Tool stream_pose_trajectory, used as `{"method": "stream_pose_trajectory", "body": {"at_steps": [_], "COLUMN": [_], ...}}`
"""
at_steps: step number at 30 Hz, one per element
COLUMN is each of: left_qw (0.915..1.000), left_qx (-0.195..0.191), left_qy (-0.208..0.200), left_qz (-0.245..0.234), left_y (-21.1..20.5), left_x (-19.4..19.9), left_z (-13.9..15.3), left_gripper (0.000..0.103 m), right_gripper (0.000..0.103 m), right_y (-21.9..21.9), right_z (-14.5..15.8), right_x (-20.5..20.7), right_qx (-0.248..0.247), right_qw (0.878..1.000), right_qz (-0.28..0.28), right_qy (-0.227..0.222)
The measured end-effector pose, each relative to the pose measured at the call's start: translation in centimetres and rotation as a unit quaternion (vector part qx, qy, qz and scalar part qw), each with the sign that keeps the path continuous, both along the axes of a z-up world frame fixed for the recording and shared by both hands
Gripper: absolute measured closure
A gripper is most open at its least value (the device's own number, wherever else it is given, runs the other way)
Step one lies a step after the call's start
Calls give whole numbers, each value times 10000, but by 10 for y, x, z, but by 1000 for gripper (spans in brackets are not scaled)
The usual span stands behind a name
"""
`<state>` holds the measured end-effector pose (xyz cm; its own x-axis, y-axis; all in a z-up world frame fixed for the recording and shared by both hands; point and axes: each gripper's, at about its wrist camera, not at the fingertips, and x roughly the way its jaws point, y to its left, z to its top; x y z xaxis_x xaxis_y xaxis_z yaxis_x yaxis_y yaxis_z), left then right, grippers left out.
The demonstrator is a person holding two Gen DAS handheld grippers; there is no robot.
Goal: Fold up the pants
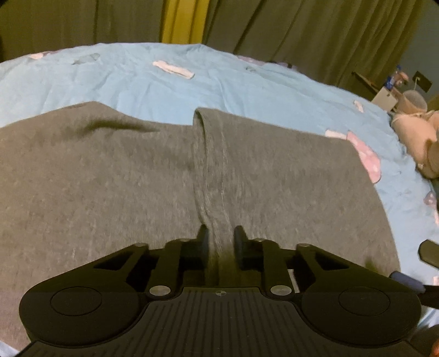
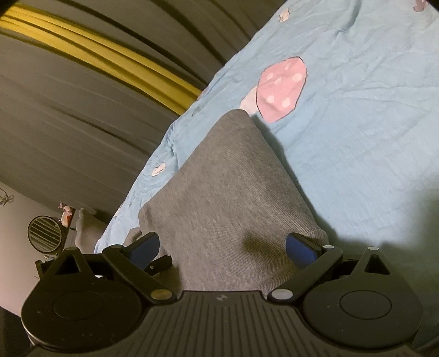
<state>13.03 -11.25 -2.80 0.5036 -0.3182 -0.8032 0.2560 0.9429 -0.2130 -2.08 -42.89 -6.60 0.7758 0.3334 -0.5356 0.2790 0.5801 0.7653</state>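
Observation:
Grey knit pants (image 1: 115, 175) lie spread on a light blue bedsheet (image 1: 219, 82), with a raised fold running up the middle. My left gripper (image 1: 221, 236) is shut on that fold of grey fabric at the near edge. In the right wrist view the same pants (image 2: 225, 192) stretch away from me over the sheet. My right gripper (image 2: 222, 247) is wide open, its blue pads (image 2: 299, 250) on either side of the grey cloth, which passes between the fingers. The right gripper's tip also shows at the right edge of the left wrist view (image 1: 428, 255).
The bedsheet has pink mushroom prints (image 2: 282, 90). Olive curtains with a yellow strip (image 1: 183, 22) hang behind the bed. A plush toy (image 1: 419, 137) and small furniture with clutter (image 1: 389, 93) stand at the far right. A round fan (image 2: 44, 233) stands beside the bed.

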Motion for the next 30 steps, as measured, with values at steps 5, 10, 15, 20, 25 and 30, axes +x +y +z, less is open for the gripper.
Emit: {"method": "stream_pose_trajectory", "body": {"at_steps": [5, 10, 15, 20, 25, 30], "left_qw": [9998, 9992, 9985, 9993, 9995, 9933], "left_qx": [-127, -293, -410, -282, -251, -1009], "left_qy": [-146, -261, -368, -101, 118, 560], "left_qz": [-6, -78, 15, 238, 159, -89], "left_y": [6, 16, 36, 49, 45, 57], "left_x": [-5, -6, -4, -1, -11, -16], "left_z": [12, 29, 43, 23, 3, 0], "left_gripper": [87, 90, 92, 92, 71, 34], "right_gripper": [4, 4, 4, 4, 4, 4], "right_y": [3, 6, 32, 38, 37, 37], "right_z": [10, 17, 13, 5, -3, -5], "right_x": [-5, -7, 14, 26, 33, 29], "right_qx": [-282, -945, -2017, -2476, -2430, -2520], "right_qw": [9993, 9949, 9765, 9605, 9576, 9560], "right_qz": [-60, -363, 174, 332, 434, 383], "right_qy": [-230, -47, 740, 1226, 1485, 1451]}}
